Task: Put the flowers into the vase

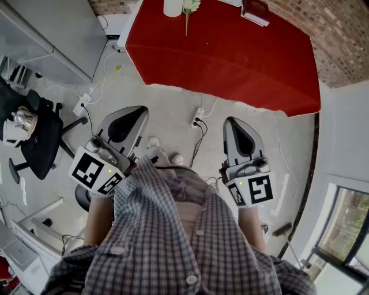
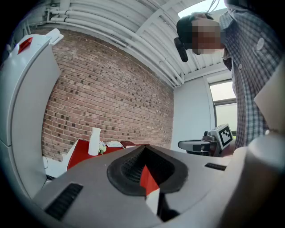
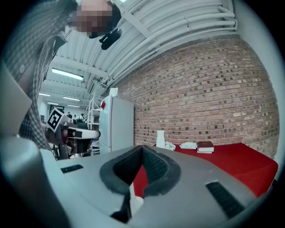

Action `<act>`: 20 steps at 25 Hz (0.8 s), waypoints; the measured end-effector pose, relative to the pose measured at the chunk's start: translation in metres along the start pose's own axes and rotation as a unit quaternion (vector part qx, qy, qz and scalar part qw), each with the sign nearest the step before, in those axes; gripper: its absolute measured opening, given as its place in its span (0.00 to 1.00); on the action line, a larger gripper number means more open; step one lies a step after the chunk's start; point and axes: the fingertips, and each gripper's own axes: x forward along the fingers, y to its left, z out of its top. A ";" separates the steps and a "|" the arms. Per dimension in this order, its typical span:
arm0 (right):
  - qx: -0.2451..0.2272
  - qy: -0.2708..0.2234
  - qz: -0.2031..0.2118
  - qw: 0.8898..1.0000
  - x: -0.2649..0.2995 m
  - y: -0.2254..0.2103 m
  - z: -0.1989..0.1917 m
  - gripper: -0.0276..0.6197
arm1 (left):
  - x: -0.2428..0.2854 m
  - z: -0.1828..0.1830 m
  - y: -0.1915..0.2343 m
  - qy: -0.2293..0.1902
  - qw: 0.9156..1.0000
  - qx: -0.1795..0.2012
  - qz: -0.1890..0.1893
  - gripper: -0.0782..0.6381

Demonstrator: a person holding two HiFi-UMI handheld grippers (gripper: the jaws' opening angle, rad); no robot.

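Observation:
A white vase (image 1: pixel 172 7) stands at the far end of a table with a red cloth (image 1: pixel 230 52), well ahead of me. A white flower (image 1: pixel 189 8) with a green stem lies on the cloth just right of the vase. Both grippers are held close to my body, far short of the table. My left gripper (image 1: pixel 137 113) and right gripper (image 1: pixel 232 123) point toward the table, jaws shut and empty. In the left gripper view the vase (image 2: pixel 94 141) and flowers (image 2: pixel 103 147) are small and distant; the right gripper view also shows the vase (image 3: pixel 160 139) and flowers (image 3: pixel 169 145).
A dark red book (image 1: pixel 255 11) lies on the table's far right. A power strip (image 1: pixel 198 118) and cables lie on the floor before the table. An office chair (image 1: pixel 34 141) and grey cabinet (image 1: pixel 52 34) are left; a white fridge (image 3: pixel 116 127) stands by the brick wall.

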 end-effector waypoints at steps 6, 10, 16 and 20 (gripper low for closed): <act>0.002 0.001 0.007 1.000 0.002 0.001 -0.001 0.05 | 0.000 -0.002 -0.002 0.003 1.000 -0.002 -0.001 0.12; 0.001 0.002 0.006 1.000 -0.003 0.002 -0.001 0.05 | -0.002 -0.002 -0.005 0.002 1.000 -0.003 0.000 0.12; 0.013 -0.005 0.001 1.000 -0.008 -0.002 0.000 0.05 | -0.001 -0.003 -0.007 -0.001 1.000 -0.003 0.001 0.12; 0.039 -0.025 -0.004 0.999 -0.013 -0.009 0.004 0.05 | 0.000 -0.002 -0.010 -0.003 1.000 -0.002 0.003 0.12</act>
